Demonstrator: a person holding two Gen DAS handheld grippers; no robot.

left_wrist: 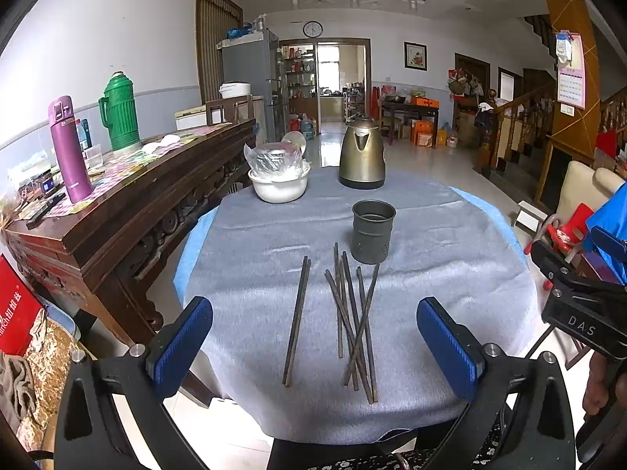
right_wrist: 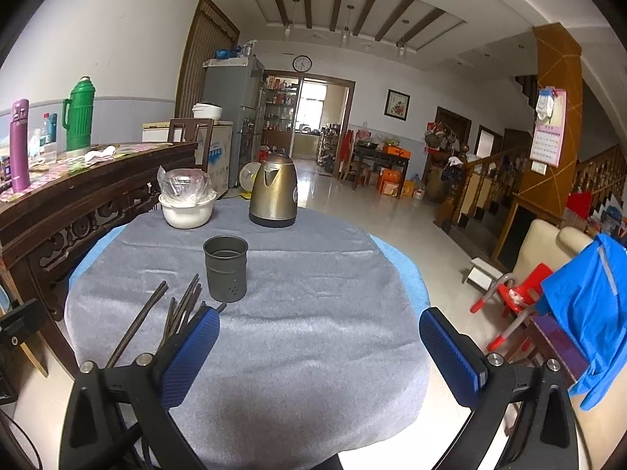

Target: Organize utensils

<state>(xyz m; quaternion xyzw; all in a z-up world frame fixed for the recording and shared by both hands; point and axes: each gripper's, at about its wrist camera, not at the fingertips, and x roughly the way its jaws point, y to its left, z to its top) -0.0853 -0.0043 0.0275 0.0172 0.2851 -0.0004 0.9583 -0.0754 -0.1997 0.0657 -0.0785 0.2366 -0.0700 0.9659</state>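
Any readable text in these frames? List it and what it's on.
"DAS": on the black body of the right gripper, seen in the left wrist view.
Red box: white lettering, cut off and unreadable.
Purple flask: small marking, too blurred.
Wall calendar: print too small.
Wall clock: numerals too small.
Nothing else legible.

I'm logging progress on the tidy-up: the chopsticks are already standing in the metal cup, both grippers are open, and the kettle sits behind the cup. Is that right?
Not quite. The chopsticks are not in the metal cup; they lie loose on the grey cloth in front of it, as the left wrist view shows. The rest holds: the left gripper and right gripper are open, and the kettle sits behind the cup.
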